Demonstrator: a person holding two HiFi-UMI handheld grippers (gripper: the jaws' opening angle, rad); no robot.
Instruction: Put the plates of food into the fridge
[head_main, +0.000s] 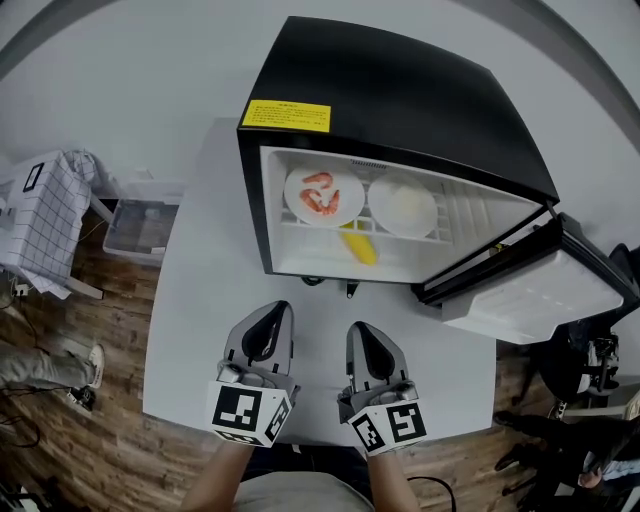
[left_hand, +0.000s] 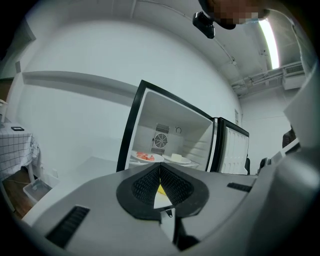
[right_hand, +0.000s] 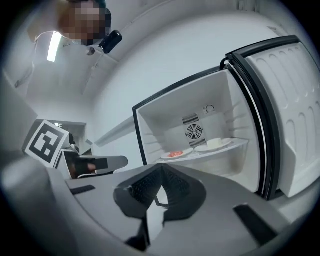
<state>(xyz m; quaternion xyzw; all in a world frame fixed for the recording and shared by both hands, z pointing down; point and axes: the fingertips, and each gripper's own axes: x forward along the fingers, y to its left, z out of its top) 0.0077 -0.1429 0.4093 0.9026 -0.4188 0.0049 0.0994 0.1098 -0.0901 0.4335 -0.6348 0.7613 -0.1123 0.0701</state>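
A small black fridge (head_main: 400, 90) stands on the white table with its door (head_main: 545, 285) swung open to the right. On its wire shelf sit two white plates side by side: one with red shrimp (head_main: 324, 195) on the left and one with pale food (head_main: 403, 207) on the right. A yellow item (head_main: 359, 248) lies on the fridge floor below them. My left gripper (head_main: 272, 312) and right gripper (head_main: 358, 332) hover over the table in front of the fridge, both shut and empty. Both plates, the shrimp plate (right_hand: 176, 154) and the pale-food plate (right_hand: 214, 145), show in the right gripper view too.
A clear plastic bin (head_main: 140, 228) and a checked cloth over a stand (head_main: 45, 215) are on the wooden floor to the left of the table (head_main: 200, 330). Chair bases and cables lie at the right (head_main: 585, 365). The open door overhangs the table's right side.
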